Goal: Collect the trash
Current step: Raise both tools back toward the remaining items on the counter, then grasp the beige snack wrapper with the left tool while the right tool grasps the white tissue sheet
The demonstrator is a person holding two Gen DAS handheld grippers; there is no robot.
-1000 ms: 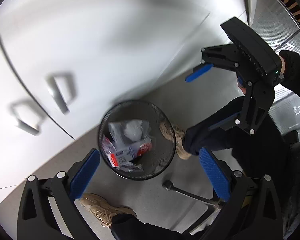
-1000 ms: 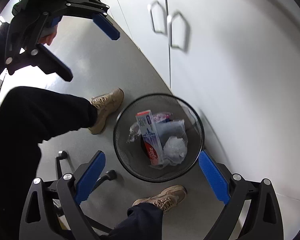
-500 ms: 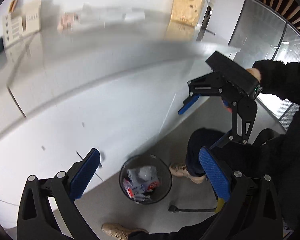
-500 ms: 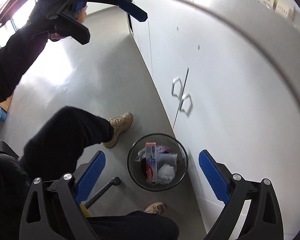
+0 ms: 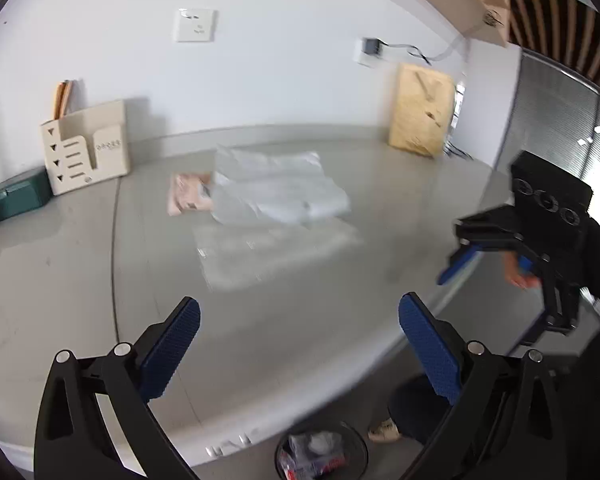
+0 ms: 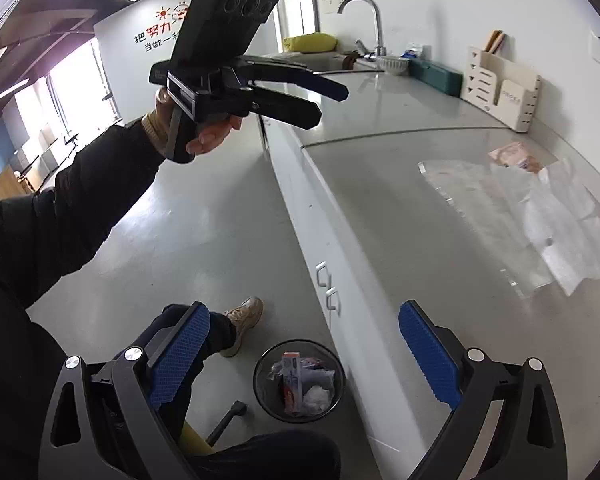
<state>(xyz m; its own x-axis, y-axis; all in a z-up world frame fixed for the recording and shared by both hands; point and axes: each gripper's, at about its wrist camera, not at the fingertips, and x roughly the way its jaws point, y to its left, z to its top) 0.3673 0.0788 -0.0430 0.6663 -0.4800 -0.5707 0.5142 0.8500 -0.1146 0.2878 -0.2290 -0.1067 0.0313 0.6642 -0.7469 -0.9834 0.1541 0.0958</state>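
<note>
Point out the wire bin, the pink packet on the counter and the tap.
wire bin [image 6: 332,360], right wrist view, on its mesh rim.
pink packet [image 5: 188,196], left wrist view, on its flat face.
tap [image 6: 374,12], right wrist view, on its curved spout.

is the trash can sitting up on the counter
No, the right wrist view shows the mesh trash can standing on the floor beside the cabinet doors, below the counter.
</note>
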